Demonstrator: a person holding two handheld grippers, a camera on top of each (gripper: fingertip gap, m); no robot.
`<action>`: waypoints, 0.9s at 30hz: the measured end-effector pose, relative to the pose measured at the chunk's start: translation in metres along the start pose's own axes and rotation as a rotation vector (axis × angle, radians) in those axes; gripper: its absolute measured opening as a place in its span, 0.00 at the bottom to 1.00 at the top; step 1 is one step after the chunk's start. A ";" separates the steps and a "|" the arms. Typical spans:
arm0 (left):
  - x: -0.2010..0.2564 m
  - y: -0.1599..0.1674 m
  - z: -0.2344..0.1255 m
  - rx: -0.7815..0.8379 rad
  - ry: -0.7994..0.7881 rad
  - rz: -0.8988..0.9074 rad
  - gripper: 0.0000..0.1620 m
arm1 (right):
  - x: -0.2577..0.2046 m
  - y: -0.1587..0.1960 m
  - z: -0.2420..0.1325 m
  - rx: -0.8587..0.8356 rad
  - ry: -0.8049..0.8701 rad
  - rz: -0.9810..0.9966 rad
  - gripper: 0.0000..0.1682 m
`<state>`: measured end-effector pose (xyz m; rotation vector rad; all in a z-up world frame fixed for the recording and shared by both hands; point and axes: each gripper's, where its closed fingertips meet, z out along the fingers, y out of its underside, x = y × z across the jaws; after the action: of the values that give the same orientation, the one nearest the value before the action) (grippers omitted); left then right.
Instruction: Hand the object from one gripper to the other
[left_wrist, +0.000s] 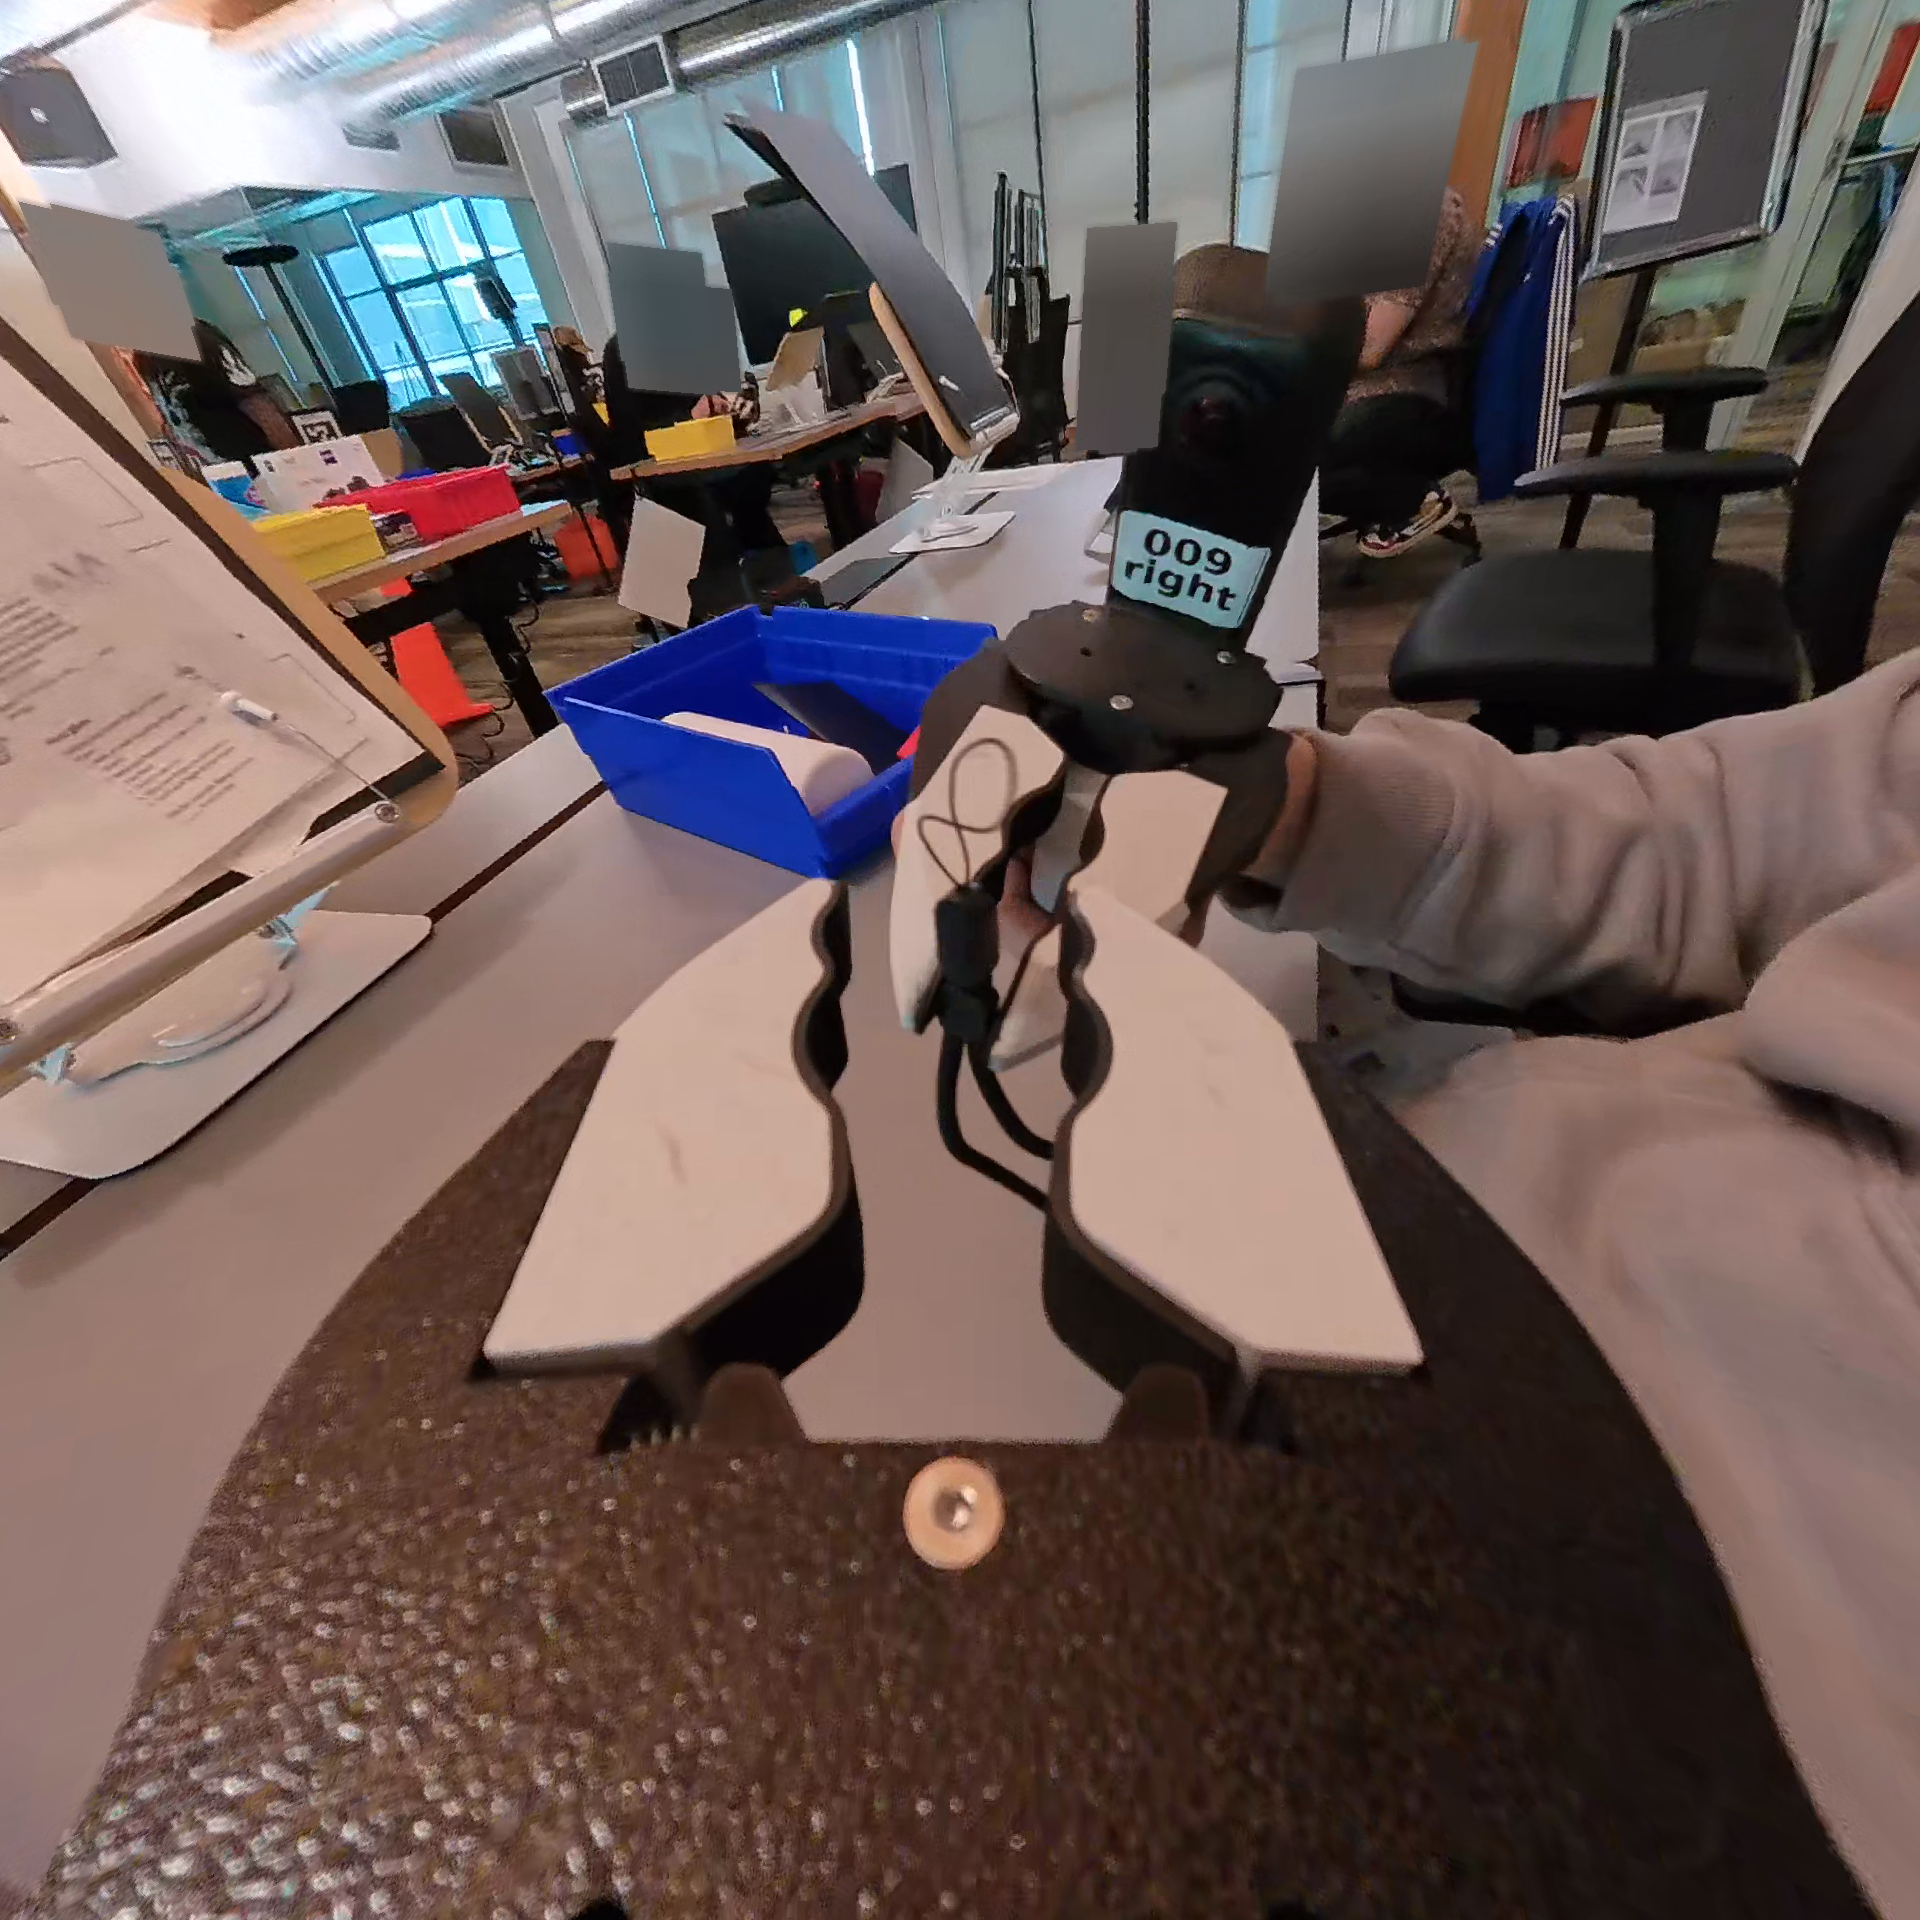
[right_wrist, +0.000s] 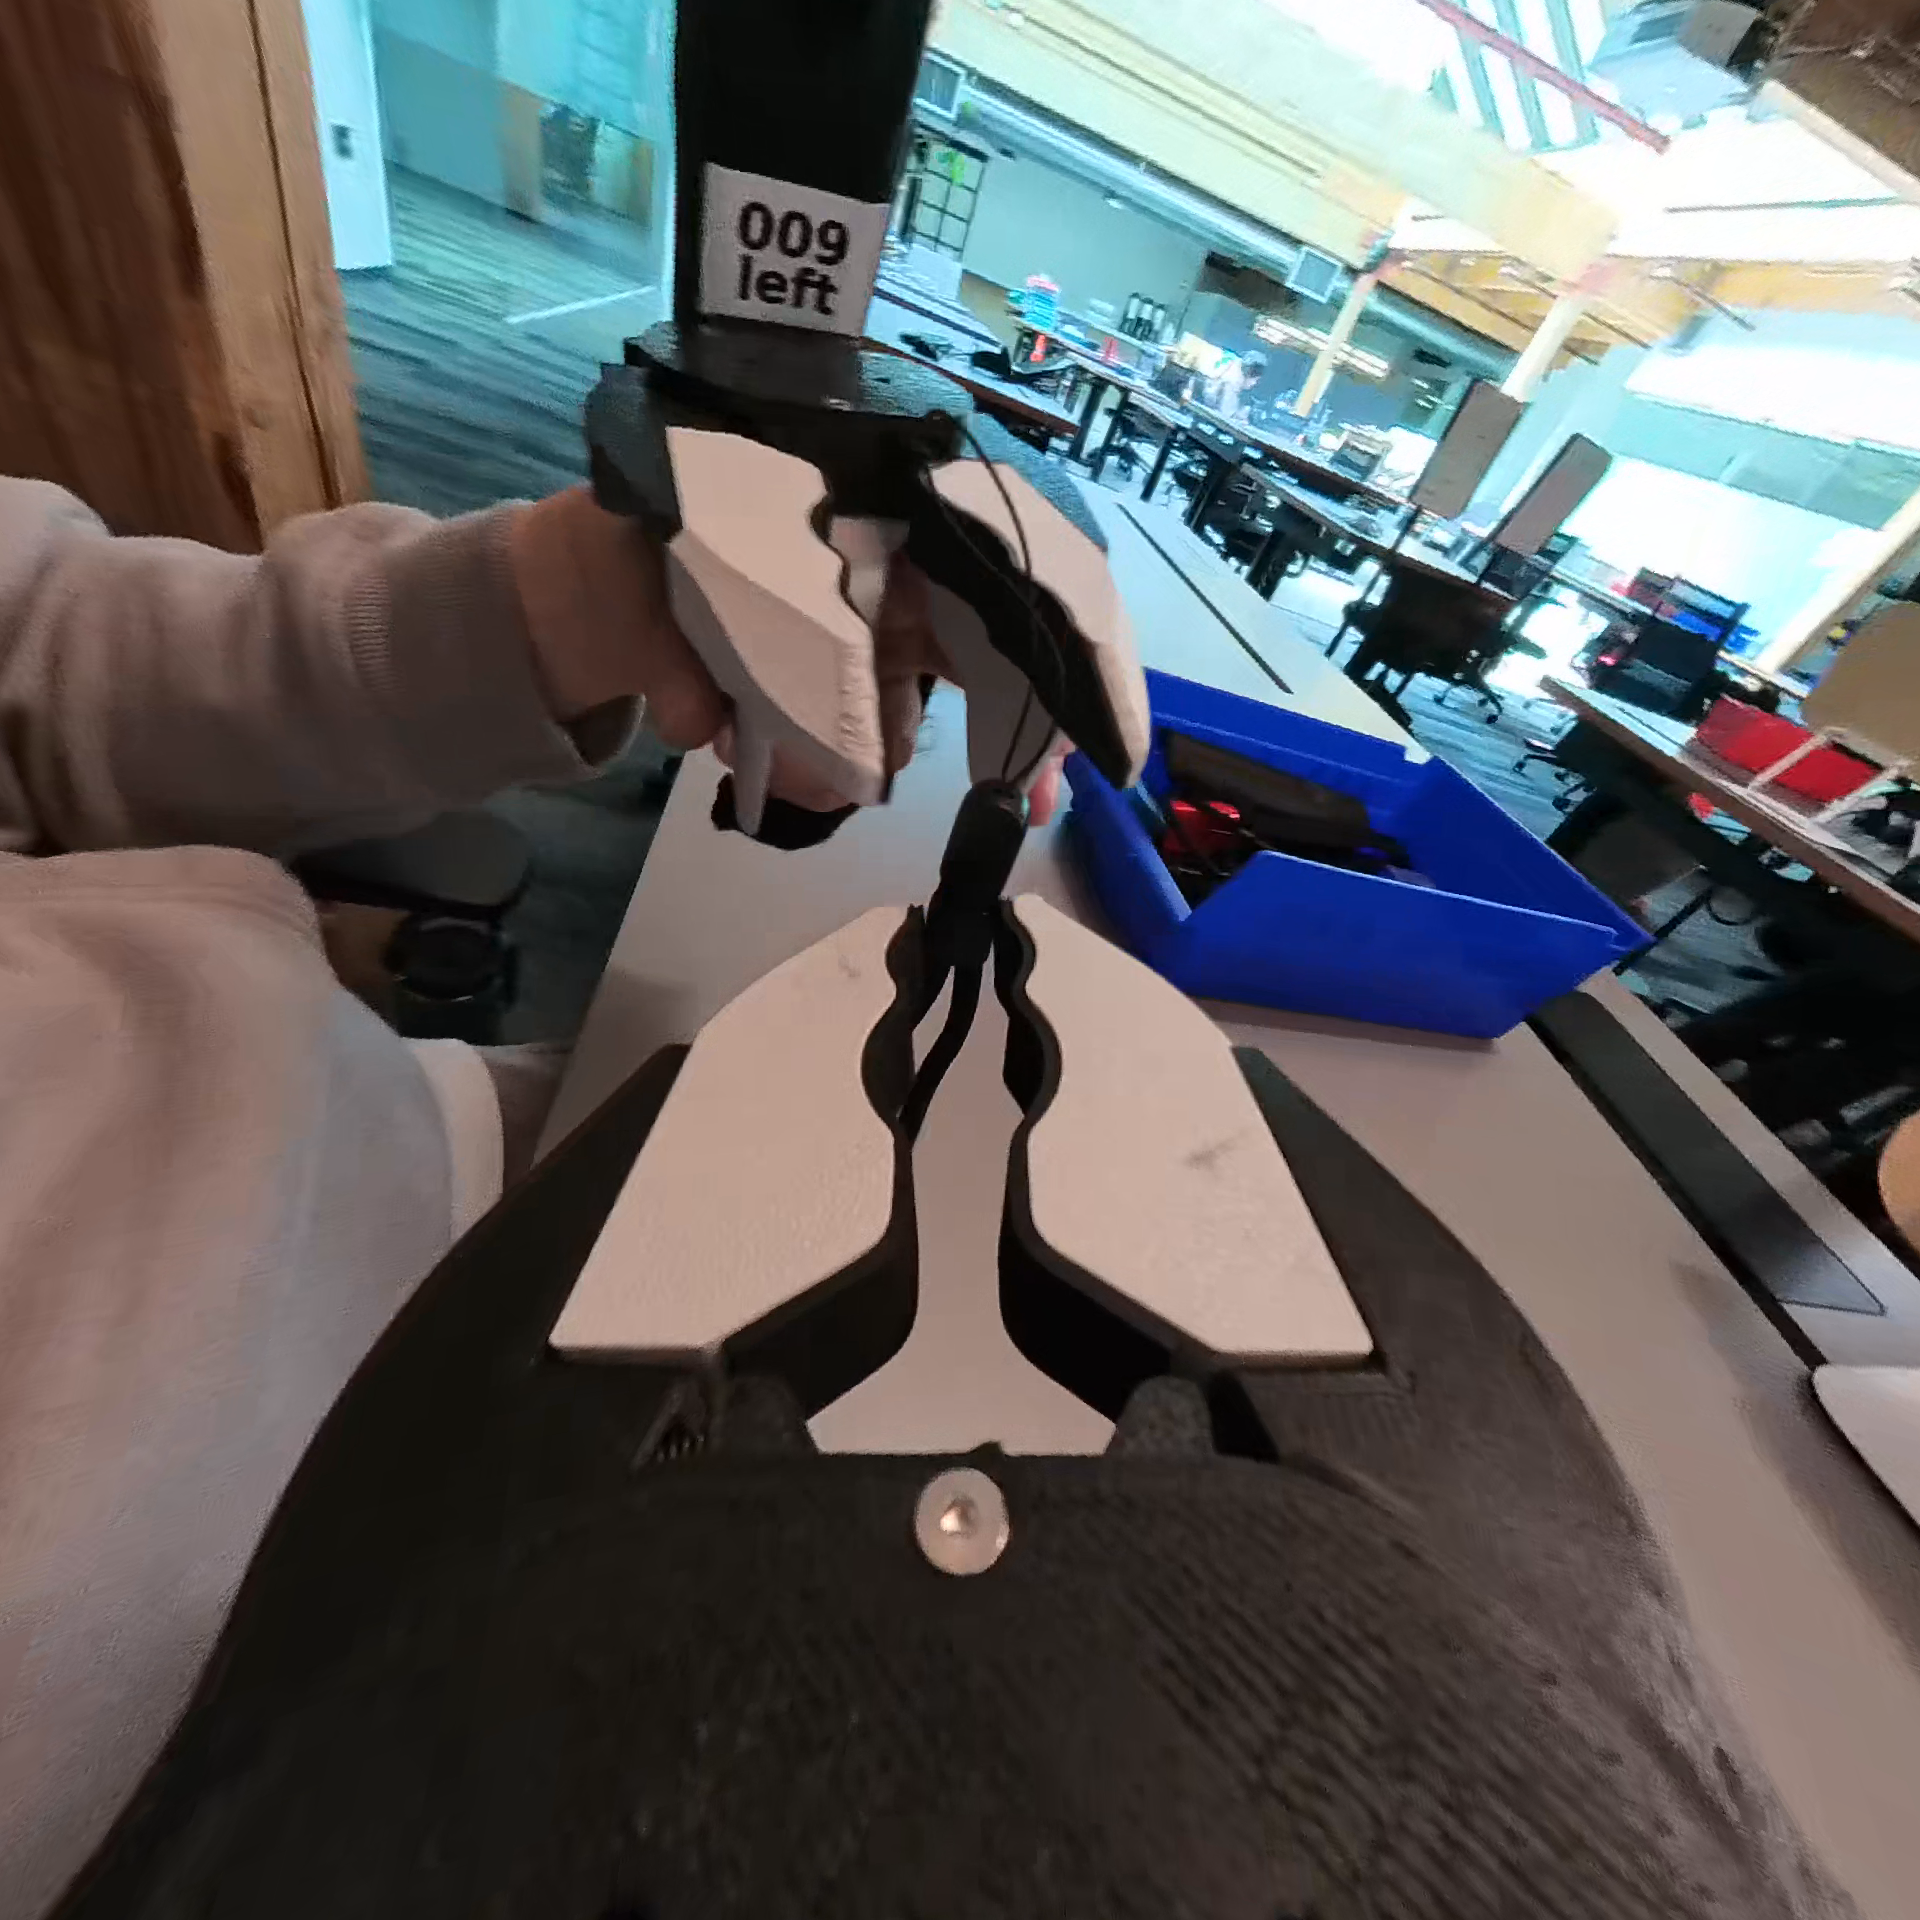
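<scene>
A: Black cord (right_wrist: 982, 831), where is it?
B: Pinched at the tips of the right claw (right_wrist: 956, 925), clenched on it, above the table (right_wrist: 727, 914).
A: And the left claw (left_wrist: 956, 899)?
B: Released, fingers spread, one either side of the cord. I can't tell whether they touch it.
A: Beyond them?
B: A blue bin (right_wrist: 1351, 956) on the table, things inside.

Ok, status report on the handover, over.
Right gripper shut on black cord. Left gripper open, fingers flanking the cord's hanging end. Handover not yet done. Blue bin behind on the table, clear of both.
</scene>
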<state>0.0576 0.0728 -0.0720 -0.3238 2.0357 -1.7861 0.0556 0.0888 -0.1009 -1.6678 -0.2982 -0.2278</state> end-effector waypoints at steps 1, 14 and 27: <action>0.000 0.002 0.001 -0.007 0.004 0.004 0.22 | -0.002 0.001 0.001 -0.011 -0.010 -0.014 0.07; -0.029 -0.011 -0.005 0.066 -0.208 -0.078 0.06 | 0.014 0.005 0.006 -0.047 0.160 -0.053 0.15; -0.014 -0.023 -0.001 0.149 -0.109 -0.161 0.06 | 0.013 0.001 0.010 -0.027 0.171 -0.074 0.04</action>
<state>0.0673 0.0760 -0.0472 -0.5401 1.8359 -1.9569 0.0681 0.0989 -0.0989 -1.6540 -0.2284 -0.4292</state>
